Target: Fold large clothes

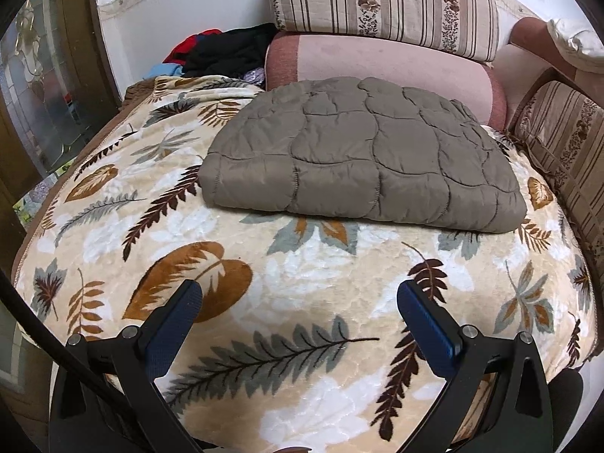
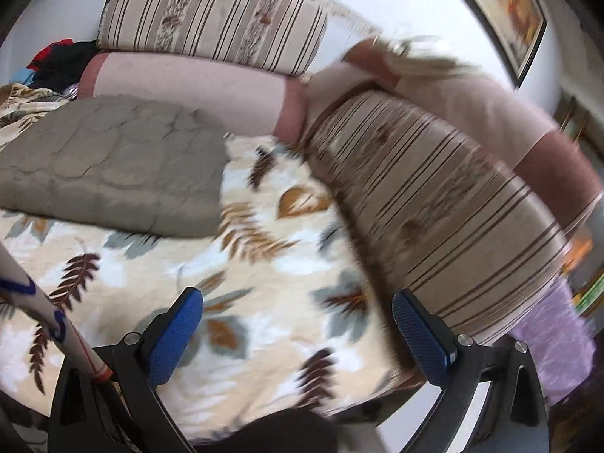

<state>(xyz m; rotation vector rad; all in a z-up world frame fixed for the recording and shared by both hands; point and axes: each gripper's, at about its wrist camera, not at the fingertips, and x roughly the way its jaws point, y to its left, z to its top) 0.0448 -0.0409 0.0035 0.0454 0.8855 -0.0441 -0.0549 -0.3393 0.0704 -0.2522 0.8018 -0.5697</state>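
Quilted grey-brown garment [image 1: 362, 151], apparently folded already, lies well ahead of both empty, spread jaws on the leaf-print blanket [image 1: 302, 271]; its long axis runs crosswise, straight before the left gripper [image 1: 298, 298], left of the right gripper [image 2: 298, 302].

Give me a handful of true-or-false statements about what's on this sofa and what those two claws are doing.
1. The grey quilted garment lies folded on the leaf-print blanket. True.
2. The left claw is clamped on the garment. False: it is open, holds nothing, and is short of the garment's near edge.
3. The right claw is open and empty. True.
4. A heap of dark and red clothes sits at the back, left of the pink bolster. True.
5. The striped cushion lies on top of the garment. False: it rests on the pink bolster behind it.
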